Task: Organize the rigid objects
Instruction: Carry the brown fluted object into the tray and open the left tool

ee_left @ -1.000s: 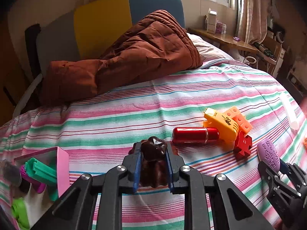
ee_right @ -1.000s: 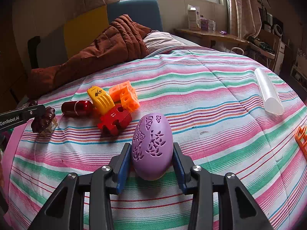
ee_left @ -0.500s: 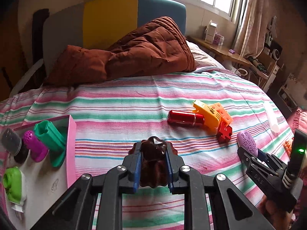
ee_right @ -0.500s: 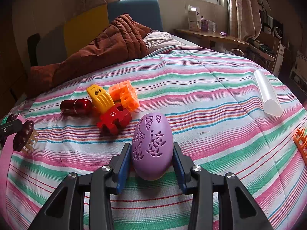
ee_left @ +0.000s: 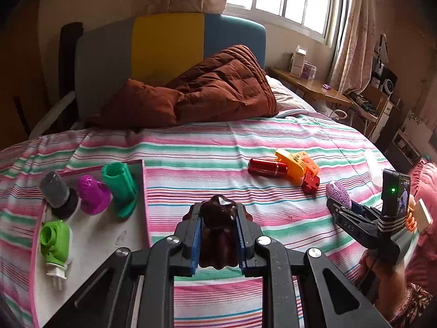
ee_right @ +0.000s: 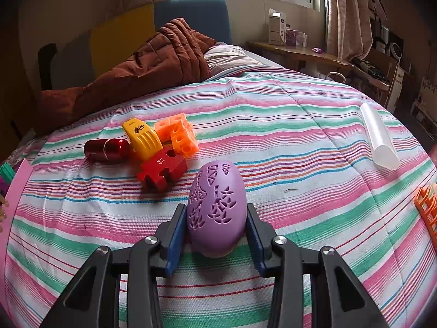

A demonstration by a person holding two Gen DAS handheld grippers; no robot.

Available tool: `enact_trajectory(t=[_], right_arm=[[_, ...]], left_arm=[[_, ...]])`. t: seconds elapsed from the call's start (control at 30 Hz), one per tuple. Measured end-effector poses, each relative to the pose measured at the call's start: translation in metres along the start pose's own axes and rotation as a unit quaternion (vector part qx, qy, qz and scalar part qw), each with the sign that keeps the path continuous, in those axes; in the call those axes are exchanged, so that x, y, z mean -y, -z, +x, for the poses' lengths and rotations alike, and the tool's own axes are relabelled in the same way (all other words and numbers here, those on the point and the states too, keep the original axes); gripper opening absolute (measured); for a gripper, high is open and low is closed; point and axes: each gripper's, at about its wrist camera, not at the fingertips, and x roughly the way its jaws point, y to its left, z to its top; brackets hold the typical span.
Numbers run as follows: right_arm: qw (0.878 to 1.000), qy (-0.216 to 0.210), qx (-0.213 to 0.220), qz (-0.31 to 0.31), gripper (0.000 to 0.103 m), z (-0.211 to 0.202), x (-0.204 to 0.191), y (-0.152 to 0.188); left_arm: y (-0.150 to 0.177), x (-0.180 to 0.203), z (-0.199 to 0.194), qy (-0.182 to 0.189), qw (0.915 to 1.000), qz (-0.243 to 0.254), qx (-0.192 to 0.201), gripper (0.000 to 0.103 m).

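Note:
My left gripper (ee_left: pixel 218 214) is shut on a dark brown moulded figure (ee_left: pixel 218 235), held above the striped sheet just right of the pink-rimmed tray (ee_left: pixel 144 191). The tray holds a grey and black piece (ee_left: pixel 56 192), a magenta piece (ee_left: pixel 92 195), a green piece (ee_left: pixel 121 188) and a lime piece (ee_left: pixel 54 242). My right gripper (ee_right: pixel 215 211) is shut on a purple patterned egg (ee_right: pixel 218 186); in the left wrist view that gripper (ee_left: pixel 340 205) sits low at the right. On the bed lie a red cylinder (ee_right: pixel 106 149), a yellow piece (ee_right: pixel 143 138), an orange block (ee_right: pixel 179 134) and a red puzzle piece (ee_right: pixel 162 170).
A brown quilt (ee_left: pixel 207 93) is bunched at the head of the bed. A clear tube (ee_right: pixel 378 139) lies at the right, with an orange grid piece (ee_right: pixel 428 207) near the bed's right edge. A wooden shelf (ee_right: pixel 300 52) runs under the window.
My left gripper has carried the brown figure leftwards and a little up, bringing the tray fully into view. The right gripper and the purple egg have stayed put.

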Motion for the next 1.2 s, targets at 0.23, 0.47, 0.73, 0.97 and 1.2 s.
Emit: enact_trajectory(t=[0.23,0.47,0.73,0.97,1.2], right_arm=[[1.000,0.002,0.000,-0.003,0.042,0.000,-0.001,0.000],[1.000,-0.002,0.008,-0.011,0.041,-0.004,-0.004,0.000],[0.999,-0.008,0.012,-0.036,0.026,-0.006,-0.014,0.000],[1.000,-0.009,0.007,-0.028,0.027,-0.004,-0.011,-0.001],[1.000,-0.002,0.020,-0.017,0.039,-0.009,-0.006,0.000]], left_arm=[[0.001,-0.052,-0.020,-0.025,0.9989,-0.040,0.008,0.022],[0.012,-0.104,-0.014,-0.059,0.9951,-0.079,-0.008,0.022],[0.021,-0.140,0.010,-0.088,0.9904,-0.102,-0.032,0.021],[0.018,-0.146,0.016,-0.085,0.9903,-0.107,-0.023,0.026],[0.021,-0.135,-0.016,-0.082,0.9904,-0.106,0.032,0.070]])
